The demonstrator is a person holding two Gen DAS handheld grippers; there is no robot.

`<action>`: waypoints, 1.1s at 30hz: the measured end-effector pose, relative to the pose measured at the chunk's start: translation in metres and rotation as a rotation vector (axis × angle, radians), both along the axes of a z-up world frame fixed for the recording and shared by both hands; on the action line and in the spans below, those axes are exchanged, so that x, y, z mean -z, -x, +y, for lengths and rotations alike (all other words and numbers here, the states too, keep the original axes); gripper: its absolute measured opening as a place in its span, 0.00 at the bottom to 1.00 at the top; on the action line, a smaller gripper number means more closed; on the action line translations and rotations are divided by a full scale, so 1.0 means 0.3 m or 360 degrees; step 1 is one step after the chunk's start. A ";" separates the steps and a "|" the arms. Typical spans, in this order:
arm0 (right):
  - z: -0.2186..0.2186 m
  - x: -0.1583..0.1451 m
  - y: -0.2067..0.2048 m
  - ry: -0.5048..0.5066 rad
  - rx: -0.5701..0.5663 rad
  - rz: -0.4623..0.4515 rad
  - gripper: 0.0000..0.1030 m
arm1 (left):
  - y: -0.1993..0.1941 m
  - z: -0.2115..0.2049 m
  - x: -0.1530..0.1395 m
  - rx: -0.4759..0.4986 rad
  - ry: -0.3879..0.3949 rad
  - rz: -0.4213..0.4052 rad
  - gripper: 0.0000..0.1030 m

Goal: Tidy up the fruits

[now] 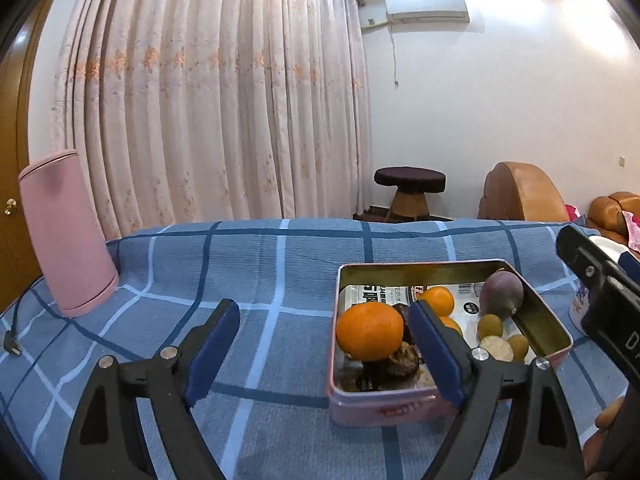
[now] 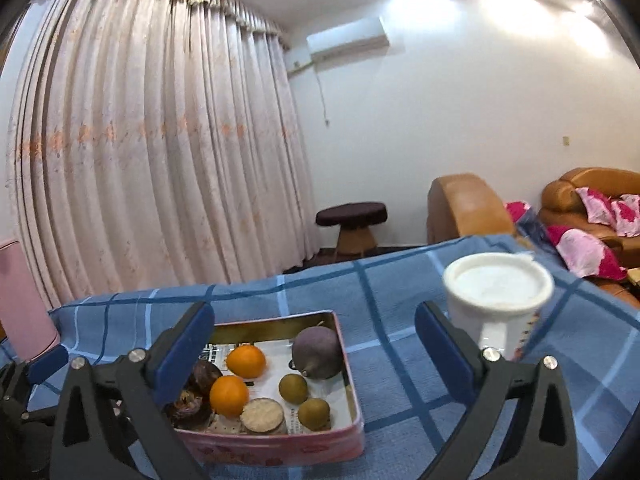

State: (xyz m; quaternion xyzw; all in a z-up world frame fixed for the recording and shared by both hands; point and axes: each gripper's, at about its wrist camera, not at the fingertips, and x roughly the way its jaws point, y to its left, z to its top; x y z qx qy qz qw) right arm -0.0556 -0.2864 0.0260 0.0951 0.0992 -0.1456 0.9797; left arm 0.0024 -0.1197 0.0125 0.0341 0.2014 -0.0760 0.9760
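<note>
A blue checked cloth covers the whole table, and on it, toward the right, stands a pink tin box with a white cup just to its right and a tall pink cylinder far to the left. Inside the tin lie a purple fruit at the far right, two oranges to its left, and small green fruits near the front. The left gripper and the right gripper both have jaws spread wide, holding nothing.
</note>
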 end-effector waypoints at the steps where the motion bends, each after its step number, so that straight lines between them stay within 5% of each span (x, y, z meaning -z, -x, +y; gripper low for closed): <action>1: 0.005 -0.004 0.016 0.0002 0.0004 -0.0019 1.00 | 0.010 0.005 -0.002 -0.0005 0.0003 -0.0009 0.85; 33: 0.048 -0.017 0.131 0.0087 0.0071 -0.0150 1.00 | 0.079 0.026 -0.008 -0.0049 0.0004 -0.0050 0.85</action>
